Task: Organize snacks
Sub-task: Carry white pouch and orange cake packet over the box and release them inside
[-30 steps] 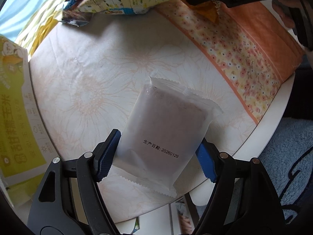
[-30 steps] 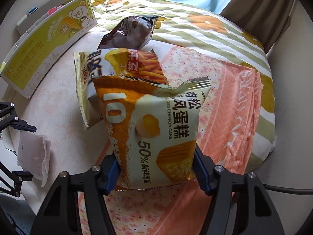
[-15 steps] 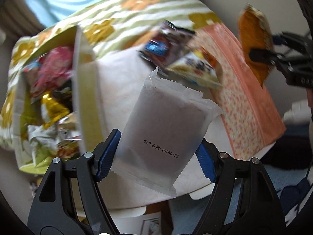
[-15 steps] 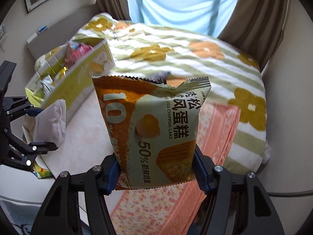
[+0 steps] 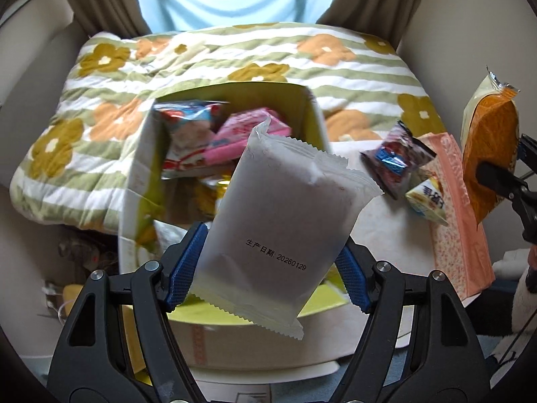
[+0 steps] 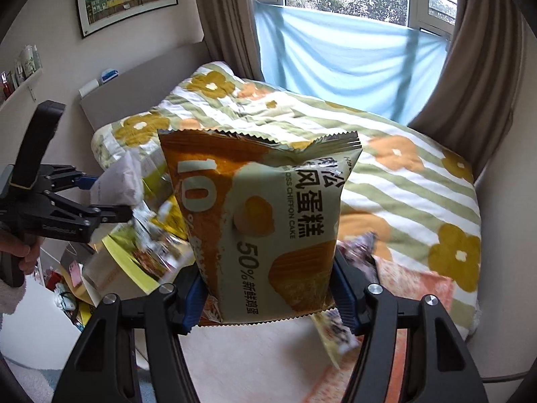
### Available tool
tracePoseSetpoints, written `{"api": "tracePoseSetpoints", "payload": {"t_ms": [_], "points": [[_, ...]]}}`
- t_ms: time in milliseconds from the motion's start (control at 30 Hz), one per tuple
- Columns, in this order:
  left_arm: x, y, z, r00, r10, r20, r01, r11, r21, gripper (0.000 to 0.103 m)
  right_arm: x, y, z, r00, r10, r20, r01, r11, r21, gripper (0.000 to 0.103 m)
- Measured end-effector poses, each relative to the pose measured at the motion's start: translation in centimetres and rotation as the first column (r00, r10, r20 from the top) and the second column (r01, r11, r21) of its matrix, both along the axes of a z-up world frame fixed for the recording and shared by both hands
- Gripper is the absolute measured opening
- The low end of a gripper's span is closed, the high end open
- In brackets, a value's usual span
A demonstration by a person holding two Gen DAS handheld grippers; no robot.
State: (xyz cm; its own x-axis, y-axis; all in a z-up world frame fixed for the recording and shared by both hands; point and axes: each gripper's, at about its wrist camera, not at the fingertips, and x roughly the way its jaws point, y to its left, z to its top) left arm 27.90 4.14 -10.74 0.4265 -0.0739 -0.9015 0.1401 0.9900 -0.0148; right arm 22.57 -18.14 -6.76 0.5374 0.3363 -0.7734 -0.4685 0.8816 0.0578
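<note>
Frosted white packet (image 5: 282, 231), date-stamped, pinched by left gripper (image 5: 268, 268) above the open snack box (image 5: 312, 114); right gripper (image 6: 268, 302) clamps orange chiffon-cake bag (image 6: 265, 221).

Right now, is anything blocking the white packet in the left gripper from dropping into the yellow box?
Nothing visible does. The left gripper holds the white packet above the open yellow box, which already holds other snacks.

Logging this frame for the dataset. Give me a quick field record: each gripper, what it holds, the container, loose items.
left gripper: shut on white packet, held above box
right gripper: shut on chiffon cake bag, airborne
box: yellow, open, already holding several snacks
loose: dark snack bag and fries bag on tabletop
</note>
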Motion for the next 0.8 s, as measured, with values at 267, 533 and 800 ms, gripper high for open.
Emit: {"api": "tracePoseSetpoints", "payload": {"t_ms": [267, 533, 800], "points": [[3.2, 7.6, -1.9, 0.997, -0.063, -0.043, 0.062, 0.997, -0.034, 0.071, 1.9, 9.3, -1.6, 0.998, -0.038, -0.057, 0.041, 0.997, 0.062, 0.06], [6.8, 10.9, -5.0, 0.988, -0.119, -0.102, 0.112, 0.991, -0.075, 0.039, 3.1, 15.0, -5.2, 0.977, -0.119, -0.176, 0.129, 0.99, 0.05, 0.06], [6.2, 11.7, -6.2, 0.99, -0.087, -0.114, 0.076, 0.992, -0.098, 0.039, 3.5, 15.1, -6.9, 0.957, -0.157, -0.242, 0.173, 0.984, 0.043, 0.06]]}}
